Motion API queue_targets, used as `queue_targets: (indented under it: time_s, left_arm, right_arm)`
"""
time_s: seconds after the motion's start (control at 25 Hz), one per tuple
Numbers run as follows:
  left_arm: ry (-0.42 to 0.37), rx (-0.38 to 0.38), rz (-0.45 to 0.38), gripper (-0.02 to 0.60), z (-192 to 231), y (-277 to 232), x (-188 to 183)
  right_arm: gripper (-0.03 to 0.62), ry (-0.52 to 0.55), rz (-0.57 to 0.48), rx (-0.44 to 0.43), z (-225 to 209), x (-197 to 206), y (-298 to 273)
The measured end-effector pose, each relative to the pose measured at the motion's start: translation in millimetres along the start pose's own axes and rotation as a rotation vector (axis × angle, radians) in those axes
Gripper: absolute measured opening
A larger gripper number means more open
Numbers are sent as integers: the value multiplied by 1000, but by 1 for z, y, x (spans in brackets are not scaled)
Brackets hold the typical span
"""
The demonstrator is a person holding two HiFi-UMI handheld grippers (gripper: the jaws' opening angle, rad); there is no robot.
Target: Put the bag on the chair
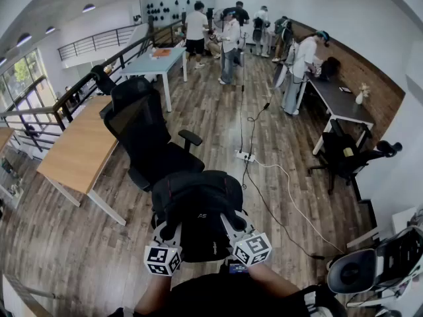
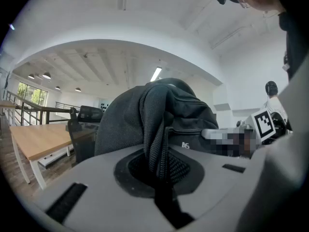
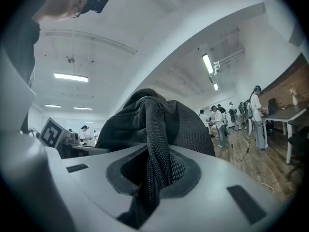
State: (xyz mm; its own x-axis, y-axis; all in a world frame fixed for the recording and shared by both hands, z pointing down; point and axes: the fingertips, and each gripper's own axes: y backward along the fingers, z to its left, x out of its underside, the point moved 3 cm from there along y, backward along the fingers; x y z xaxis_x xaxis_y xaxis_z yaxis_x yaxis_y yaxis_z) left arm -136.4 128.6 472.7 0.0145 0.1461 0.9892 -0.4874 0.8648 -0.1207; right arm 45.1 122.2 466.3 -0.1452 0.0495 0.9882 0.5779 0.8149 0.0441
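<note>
Bag (image 1: 197,207) hangs in air, just short of chair (image 1: 149,144) seat. Left gripper (image 1: 169,233) jaws clamped on strap (image 2: 155,139); right gripper (image 1: 231,228) jaws clamped on second strap (image 3: 155,139). Risks: mesh strap slipping through pinch; chair swivelling or rolling away on contact; bag sliding off seat front.

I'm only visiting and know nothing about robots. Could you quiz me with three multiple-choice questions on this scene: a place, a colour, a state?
1. Where does the office chair stand?
A. beside the wooden table
B. upside down
C. on a desk
2. What colour is the bag?
A. red
B. black
C. yellow
3. How is the bag held?
A. on the floor
B. on the chair seat
C. lifted by its straps
Answers: 1 A: it stands at the table's edge. 2 B: its fabric is black. 3 C: left gripper and right gripper each clamp a strap.
</note>
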Motion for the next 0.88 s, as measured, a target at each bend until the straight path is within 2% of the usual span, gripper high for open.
queue_targets:
  time_s: [0.24,0.88]
  left_arm:
    - [-12,16,-11,21,-8,-2,-11]
    - [-6,15,8,23,-7,14,-18]
  right_arm:
    - [57,8,-9,10,-4,-11,4]
    - [61,-31,-9,-45,3,-17,1]
